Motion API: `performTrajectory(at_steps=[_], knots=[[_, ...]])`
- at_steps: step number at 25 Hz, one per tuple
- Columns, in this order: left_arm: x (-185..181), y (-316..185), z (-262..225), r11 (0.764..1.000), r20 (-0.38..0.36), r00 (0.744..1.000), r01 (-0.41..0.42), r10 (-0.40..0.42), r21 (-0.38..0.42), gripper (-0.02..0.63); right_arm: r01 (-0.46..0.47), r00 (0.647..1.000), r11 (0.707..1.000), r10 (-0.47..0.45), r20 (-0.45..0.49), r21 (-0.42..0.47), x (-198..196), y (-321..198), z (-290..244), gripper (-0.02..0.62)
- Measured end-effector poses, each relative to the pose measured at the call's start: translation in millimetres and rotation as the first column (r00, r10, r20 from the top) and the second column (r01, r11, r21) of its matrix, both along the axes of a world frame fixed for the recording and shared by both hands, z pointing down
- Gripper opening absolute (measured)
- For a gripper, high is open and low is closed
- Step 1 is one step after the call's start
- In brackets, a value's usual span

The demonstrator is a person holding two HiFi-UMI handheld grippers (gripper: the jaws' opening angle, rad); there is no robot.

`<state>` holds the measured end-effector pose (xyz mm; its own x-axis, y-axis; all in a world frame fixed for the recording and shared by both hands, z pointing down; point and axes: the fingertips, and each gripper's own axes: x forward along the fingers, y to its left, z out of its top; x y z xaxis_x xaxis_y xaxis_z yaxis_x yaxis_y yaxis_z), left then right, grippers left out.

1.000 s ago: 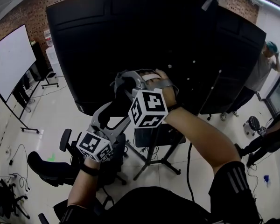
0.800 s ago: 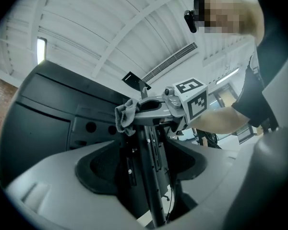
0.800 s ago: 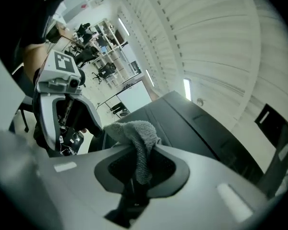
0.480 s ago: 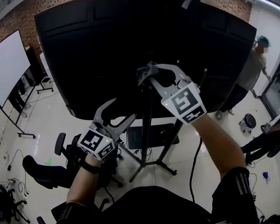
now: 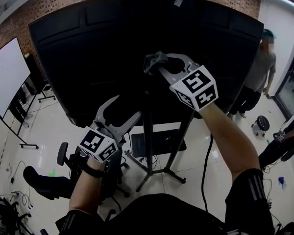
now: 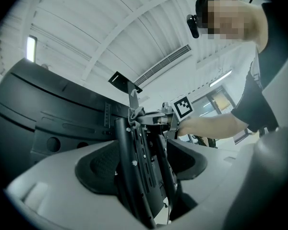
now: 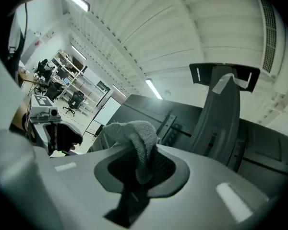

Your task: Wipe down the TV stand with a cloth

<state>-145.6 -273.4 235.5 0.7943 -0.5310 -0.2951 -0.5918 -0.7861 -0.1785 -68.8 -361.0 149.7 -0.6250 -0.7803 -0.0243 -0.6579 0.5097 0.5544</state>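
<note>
The black TV stand's column (image 5: 148, 131) rises behind the dark back of a large TV (image 5: 88, 58). My right gripper (image 5: 159, 65) is held high against the column's upper part, shut on a grey cloth (image 5: 153, 61). In the right gripper view the cloth (image 7: 137, 138) hangs bunched between the pads, with the stand's top bracket (image 7: 221, 109) beyond. My left gripper (image 5: 121, 112) stands open, lower and left of the column. In the left gripper view the column (image 6: 134, 176) shows between the wide jaws, not gripped, with the right gripper's marker cube (image 6: 182, 107) above.
The stand's legs (image 5: 161, 173) spread over the pale floor. A black office chair (image 5: 63, 165) sits at the lower left and a whiteboard (image 5: 7, 75) at the far left. A person (image 5: 257, 72) stands at the right. A cable (image 5: 206, 155) hangs beside my right arm.
My right gripper has risen and shifted right with the cloth, up along the stand's column. The left gripper has lifted a little and stayed open.
</note>
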Motion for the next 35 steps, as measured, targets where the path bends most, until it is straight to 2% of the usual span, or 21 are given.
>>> performTrajectory(at_steps=[3, 7, 18, 24, 35], knots=[[4, -2, 0, 1.0, -0.001, 1.0, 0.002, -0.002, -0.007, 0.333, 0.009, 1.0, 0.999, -0.009, 0.007, -0.048, -1, -12, 9, 0.061], [5, -4, 9, 1.0, 0.009, 1.0, 0.015, -0.015, -0.025, 0.333, 0.037, 0.999, 0.997, -0.035, 0.033, -0.071, -3, -16, 19, 0.06], [9, -14, 36, 0.997, 0.03, 0.999, 0.035, -0.033, -0.07, 0.333, 0.043, 0.999, 0.991, -0.044, -0.006, -0.125, -5, -14, 77, 0.06], [11, -18, 53, 0.995, 0.032, 0.999, 0.027, -0.024, -0.093, 0.333, 0.021, 0.999, 0.989, -0.027, -0.04, -0.146, -3, -10, 112, 0.06], [4, -25, 96, 0.985, 0.048, 0.999, 0.03, -0.022, -0.171, 0.333, -0.024, 1.0, 0.971, 0.022, -0.012, -0.237, -2, -12, 171, 0.06]])
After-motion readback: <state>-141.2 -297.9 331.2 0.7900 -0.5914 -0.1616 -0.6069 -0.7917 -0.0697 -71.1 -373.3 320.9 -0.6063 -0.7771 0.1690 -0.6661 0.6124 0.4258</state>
